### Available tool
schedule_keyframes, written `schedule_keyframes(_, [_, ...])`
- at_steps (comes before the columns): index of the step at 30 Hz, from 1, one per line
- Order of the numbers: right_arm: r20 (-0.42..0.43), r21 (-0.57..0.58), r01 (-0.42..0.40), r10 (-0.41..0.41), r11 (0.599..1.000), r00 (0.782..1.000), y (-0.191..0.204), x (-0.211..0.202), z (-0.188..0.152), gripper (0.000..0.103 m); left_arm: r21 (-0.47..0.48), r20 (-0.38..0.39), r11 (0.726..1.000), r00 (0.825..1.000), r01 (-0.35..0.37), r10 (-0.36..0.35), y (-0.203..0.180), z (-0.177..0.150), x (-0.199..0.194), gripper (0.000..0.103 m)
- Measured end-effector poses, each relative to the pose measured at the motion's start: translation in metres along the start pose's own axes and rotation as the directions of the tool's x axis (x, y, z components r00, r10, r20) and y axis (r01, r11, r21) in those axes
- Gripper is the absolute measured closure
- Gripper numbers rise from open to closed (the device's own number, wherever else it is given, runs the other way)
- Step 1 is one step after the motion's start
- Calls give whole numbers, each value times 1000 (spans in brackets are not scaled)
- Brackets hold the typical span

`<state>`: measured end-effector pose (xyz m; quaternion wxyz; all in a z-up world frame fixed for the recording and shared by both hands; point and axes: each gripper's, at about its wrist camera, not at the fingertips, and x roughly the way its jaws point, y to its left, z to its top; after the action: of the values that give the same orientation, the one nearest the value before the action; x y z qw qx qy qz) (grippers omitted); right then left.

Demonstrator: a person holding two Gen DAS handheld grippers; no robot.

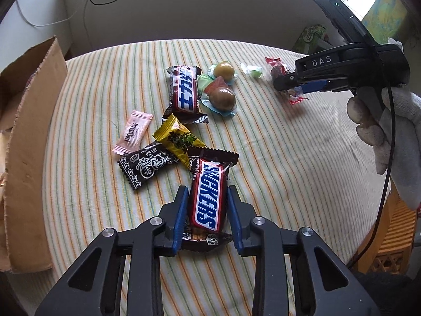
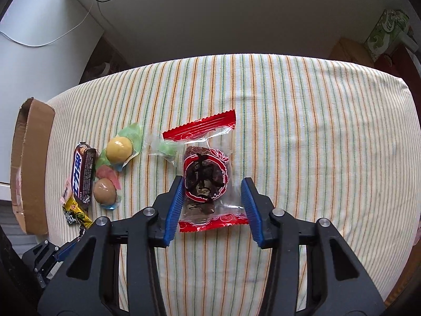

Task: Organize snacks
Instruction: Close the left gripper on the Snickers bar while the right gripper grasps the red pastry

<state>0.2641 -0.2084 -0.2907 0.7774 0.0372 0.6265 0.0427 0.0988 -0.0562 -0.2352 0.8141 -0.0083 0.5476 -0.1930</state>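
In the left wrist view my left gripper (image 1: 208, 197) straddles a Snickers bar (image 1: 208, 197) lying on the striped cloth; its blue pads sit just beside the wrapper, the left one near touching. Beyond lie a black candy (image 1: 144, 168), a yellow candy (image 1: 179, 139), a pink candy (image 1: 133, 131), a second Snickers bar (image 1: 184, 89) and two wrapped eggs (image 1: 223, 97). In the right wrist view my right gripper (image 2: 213, 187) is open around a red-edged clear packet of dark dried fruit (image 2: 206, 173), with a gap at the right pad. A small green candy (image 2: 165, 148) lies beside it.
An open cardboard box (image 1: 29, 137) stands at the table's left edge; it also shows in the right wrist view (image 2: 29, 166). The striped tablecloth (image 2: 315, 131) spreads bare to the right. A green tissue box (image 2: 386, 31) stands beyond the far right corner.
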Motion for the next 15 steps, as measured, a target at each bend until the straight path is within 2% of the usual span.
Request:
schedule_keyframes(7, [25,3,-17,17,1000,1000,-11,-7,-11,62,-38,25,999,999,32,-31,4,-6,-6,75])
schedule_keyframes(15, [54,27,-55,53,998,997,-23,-23,-44,63,-130,76,988,995,77,-68,10,-16,-23,75])
